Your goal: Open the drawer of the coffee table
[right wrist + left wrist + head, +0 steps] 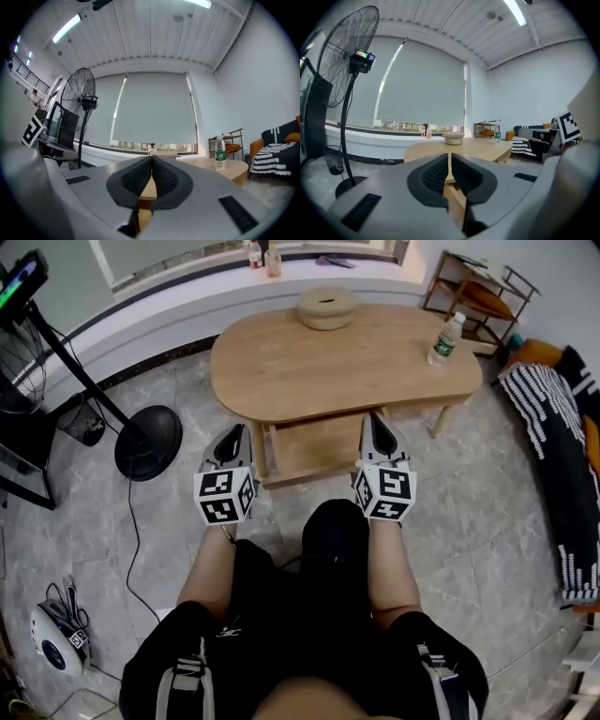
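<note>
Drawer (314,448): pale wood. It stands out from under the near edge of the counter, in the space between the two sets of jaws and level with their tips in the head view.
Counter (309,371): a rounded wooden top on slim legs. It lies just ahead of both sets of jaws and spreads past them on either side.
Fan (148,442): a black standing fan with a round base on the floor, to the left of the left jaws. Its caged head rises high on the left in the left gripper view.
Left gripper (232,434): held about level and pointing at the counter. Its jaws are closed down to a thin slit, with nothing between the pads.
Right gripper (377,420): held level, to the right of the drawer. Its jaws are pressed together and empty.
Bowl (326,307): round, tan and lidded. It sits on the far side of the counter, well beyond both sets of jaws and roughly between their lines.
Bottle (446,338): clear plastic with a green label, upright on the counter. It is ahead and to the right of the right jaws.
</note>
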`<action>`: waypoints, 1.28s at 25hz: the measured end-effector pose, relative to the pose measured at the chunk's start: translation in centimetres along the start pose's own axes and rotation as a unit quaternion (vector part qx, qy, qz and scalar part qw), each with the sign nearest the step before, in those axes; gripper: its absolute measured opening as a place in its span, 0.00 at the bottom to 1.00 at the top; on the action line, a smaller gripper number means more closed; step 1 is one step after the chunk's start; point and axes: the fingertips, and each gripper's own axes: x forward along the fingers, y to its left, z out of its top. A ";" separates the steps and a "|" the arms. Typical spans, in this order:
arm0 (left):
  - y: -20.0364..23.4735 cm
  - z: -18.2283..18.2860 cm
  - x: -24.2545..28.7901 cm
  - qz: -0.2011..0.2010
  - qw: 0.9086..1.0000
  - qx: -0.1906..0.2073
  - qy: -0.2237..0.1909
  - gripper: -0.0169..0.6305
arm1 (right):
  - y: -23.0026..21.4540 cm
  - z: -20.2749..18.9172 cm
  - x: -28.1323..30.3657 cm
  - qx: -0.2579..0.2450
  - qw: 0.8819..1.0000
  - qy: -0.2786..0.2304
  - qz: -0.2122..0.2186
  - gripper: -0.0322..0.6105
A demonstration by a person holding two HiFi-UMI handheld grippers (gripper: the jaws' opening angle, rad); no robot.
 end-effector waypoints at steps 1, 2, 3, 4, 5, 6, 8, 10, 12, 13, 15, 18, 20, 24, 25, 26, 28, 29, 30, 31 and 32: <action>-0.4 0.1 0.0 -0.004 1.000 0.002 -0.001 0.08 | 0.4 0.0 0.1 0.000 1.000 0.000 0.006 0.07; -0.8 0.2 0.0 -0.007 1.000 0.005 -0.003 0.08 | 0.6 0.0 0.2 0.001 1.000 0.000 0.011 0.07; -1.2 0.3 0.1 -0.009 1.000 0.009 -0.005 0.08 | 0.6 -0.1 0.3 0.003 1.000 0.001 0.016 0.07; -1.6 0.5 0.2 -0.009 1.000 0.013 -0.007 0.08 | 0.6 -0.2 0.4 0.005 1.000 0.002 0.020 0.07; -1.9 0.7 0.3 -0.009 1.000 0.018 -0.009 0.08 | 0.4 -0.4 0.6 0.007 1.000 0.002 0.024 0.07; -2.3 0.8 0.5 -0.007 1.000 0.022 -0.010 0.08 | 0.1 -0.5 0.7 0.009 1.000 0.003 0.028 0.07; -3.1 1.0 1.2 -0.005 0.999 0.033 -0.011 0.08 | -0.6 -0.9 1.1 0.009 0.999 0.002 0.033 0.07; -4.0 1.2 2.1 -0.004 0.999 0.043 -0.012 0.08 | -1.3 -1.2 1.8 0.005 0.999 -0.001 0.037 0.07; -4.8 2.0 3.4 -0.006 0.999 0.049 -0.012 0.08 | -2.0 -0.6 3.2 0.004 0.999 -0.002 0.040 0.07; -5.1 2.7 4.2 -0.009 0.999 0.050 -0.010 0.08 | -2.2 0.1 4.2 0.005 0.999 -0.001 0.041 0.07; -5.4 4.6 5.5 -0.014 0.999 0.048 0.000 0.08 | -2.6 2.3 6.1 0.006 0.999 0.003 0.045 0.07; -5.0 10.0 6.0 -0.018 1.000 0.022 0.013 0.08 | -2.4 7.9 8.4 0.014 0.999 0.008 0.051 0.07; -4.2 15.0 4.7 -0.016 1.000 0.006 0.022 0.08 | -1.5 13.0 8.9 0.025 0.998 0.015 0.058 0.07; -3.2 26.5 -0.4 0.001 0.999 -0.007 0.047 0.07 | 0.3 25.9 7.5 0.030 0.996 0.035 0.076 0.07; -3.5 29.8 -2.0 0.003 0.999 -0.008 0.052 0.07 | 0.4 29.5 6.6 0.031 0.996 0.039 0.077 0.07; -3.9 33.4 -3.7 0.003 0.999 -0.007 0.054 0.07 | 0.5 33.3 5.6 0.032 0.996 0.040 0.078 0.07; -5.2 40.9 -7.0 -0.006 0.999 -0.005 0.048 0.07 | 0.5 41.0 3.3 0.031 0.996 0.035 0.075 0.07; -6.0 44.6 -8.8 -0.012 0.999 -0.003 0.044 0.07 | 0.5 44.7 2.0 0.032 0.996 0.031 0.073 0.07; -6.8 48.0 -10.7 -0.015 0.999 0.000 0.040 0.07 | 0.5 48.1 0.5 0.035 0.996 0.029 0.071 0.07; -7.6 51.1 -12.6 -0.017 0.999 0.006 0.038 0.07 | 0.5 51.2 -1.1 0.037 0.996 0.029 0.070 0.07; -8.6 53.6 -14.6 -0.018 0.999 0.014 0.036 0.07 | 0.4 54.0 -2.9 0.038 0.996 0.030 0.070 0.07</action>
